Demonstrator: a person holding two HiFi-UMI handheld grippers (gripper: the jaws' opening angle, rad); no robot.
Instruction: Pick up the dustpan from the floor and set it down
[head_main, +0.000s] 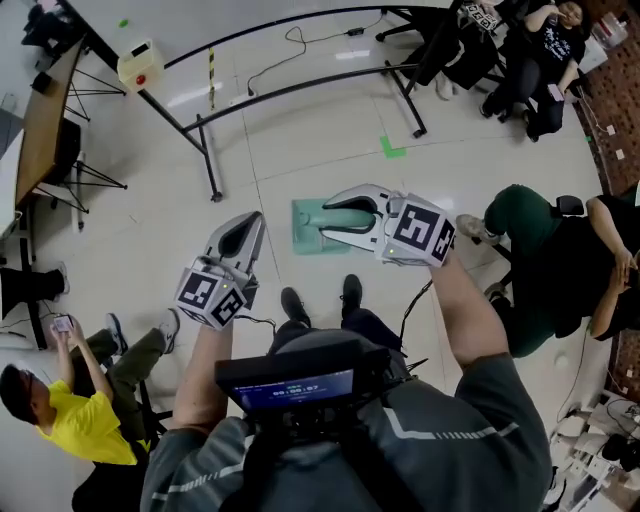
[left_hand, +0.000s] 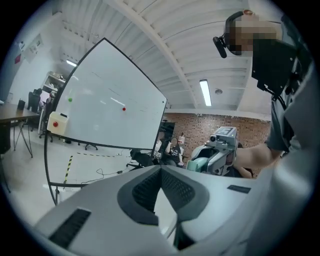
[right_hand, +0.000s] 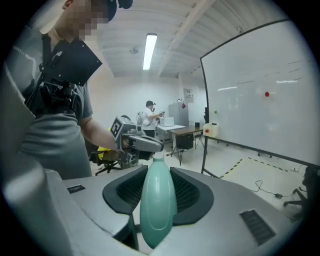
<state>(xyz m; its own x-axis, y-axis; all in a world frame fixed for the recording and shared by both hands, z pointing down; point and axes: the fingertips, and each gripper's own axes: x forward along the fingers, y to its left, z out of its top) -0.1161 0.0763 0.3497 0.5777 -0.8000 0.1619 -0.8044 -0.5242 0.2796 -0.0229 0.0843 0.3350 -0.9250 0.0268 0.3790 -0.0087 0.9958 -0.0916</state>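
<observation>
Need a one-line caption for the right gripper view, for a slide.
Right gripper with fingers clamped on the teal dustpan handle; whiteboard at right.

whiteboard (left_hand: 110, 100) on black stand | cream box (head_main: 140, 62) with red button | green tape mark (head_main: 392, 149) on floor (head_main: 300, 170) | seated person in yellow (head_main: 70, 425), lower left

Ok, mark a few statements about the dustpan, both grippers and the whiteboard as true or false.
1. The right gripper is clamped on the dustpan's handle. True.
2. The left gripper grips the dustpan too. False: its jaws are together with nothing between them.
3. The dustpan is red. False: it is pale green.
4. A whiteboard stands in the room. True.
</observation>
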